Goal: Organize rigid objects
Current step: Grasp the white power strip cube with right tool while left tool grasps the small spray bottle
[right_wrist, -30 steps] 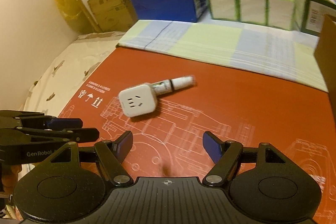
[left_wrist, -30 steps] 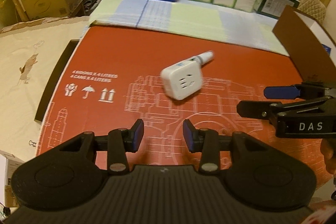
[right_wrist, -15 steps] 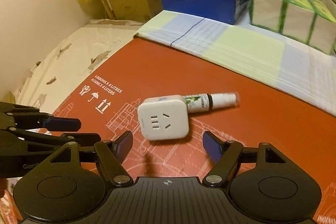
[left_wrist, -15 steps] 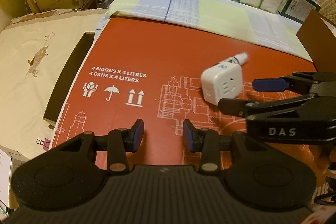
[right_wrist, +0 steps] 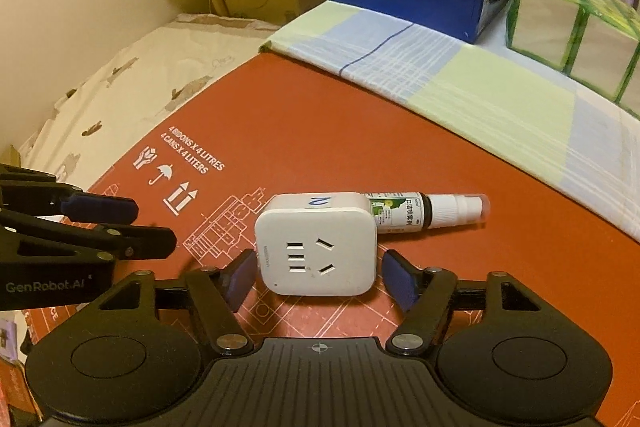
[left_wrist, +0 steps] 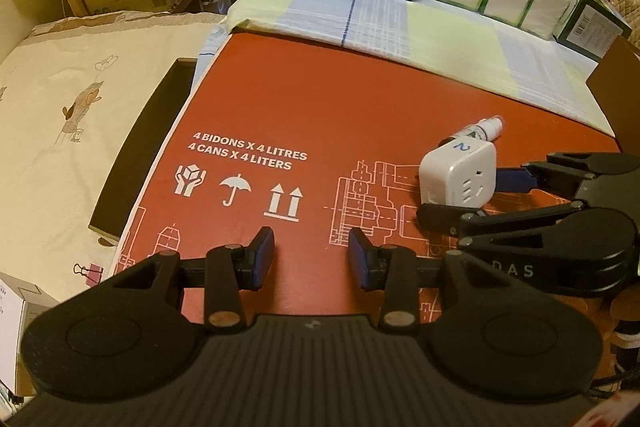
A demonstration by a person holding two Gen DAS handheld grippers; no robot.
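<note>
Right gripper [right_wrist: 318,277] jaws closing around white socket cube [right_wrist: 318,253], pads not quite pressing; cube lying mid red board [right_wrist: 320,107], spray bottle [right_wrist: 428,213] touching it. Left gripper [left_wrist: 312,253] narrowly open, empty. Nothing sorted yet.

Two near, down-tilted wrist views, shared red board [left_wrist: 360,99] and cube [right_wrist: 316,247]

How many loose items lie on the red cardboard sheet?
2: a white socket cube between the right gripper fingers, and a small spray bottle lying just behind it.
</note>
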